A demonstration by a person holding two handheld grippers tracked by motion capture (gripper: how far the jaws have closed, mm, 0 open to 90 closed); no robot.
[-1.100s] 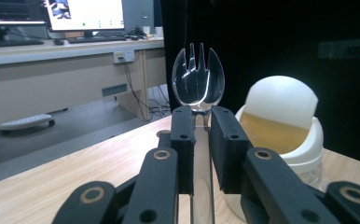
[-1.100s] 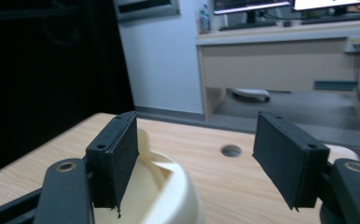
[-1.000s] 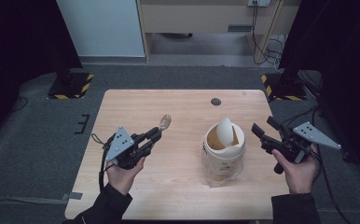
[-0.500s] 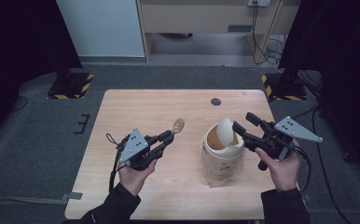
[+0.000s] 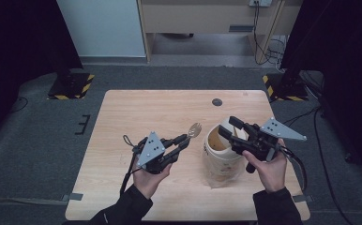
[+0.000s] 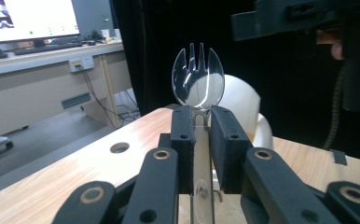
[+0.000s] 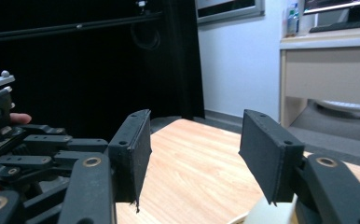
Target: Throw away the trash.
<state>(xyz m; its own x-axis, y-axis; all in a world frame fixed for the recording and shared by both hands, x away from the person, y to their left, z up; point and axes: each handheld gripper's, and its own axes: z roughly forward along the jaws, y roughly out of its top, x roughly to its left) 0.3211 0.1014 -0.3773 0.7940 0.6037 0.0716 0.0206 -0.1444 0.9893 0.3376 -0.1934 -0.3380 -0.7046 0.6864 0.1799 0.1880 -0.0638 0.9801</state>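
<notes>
My left gripper (image 5: pixel 184 139) is shut on the handle of a clear plastic spork (image 5: pixel 195 130), whose head points at a cream paper cup (image 5: pixel 223 154) on the table. In the left gripper view the spork (image 6: pixel 197 84) stands upright between the pads (image 6: pixel 201 121), with the cup's raised lid (image 6: pixel 243 107) behind it. My right gripper (image 5: pixel 226 125) hovers over the cup's far rim. Its jaws have just been closing, and in the right gripper view they (image 7: pixel 194 154) stand apart with nothing between them. The cream rim (image 7: pixel 266 212) shows just below.
The wooden table (image 5: pixel 137 112) has a round cable hole (image 5: pixel 217 102) at the back. Dark floor and black curtains surround it. A desk and cables stand behind. My left gripper (image 7: pixel 29 140) shows at the left of the right gripper view.
Both hands have moved inward to the cup: the left gripper with the spork to the right, the right gripper to the left over the rim. The right jaws stand narrower.
</notes>
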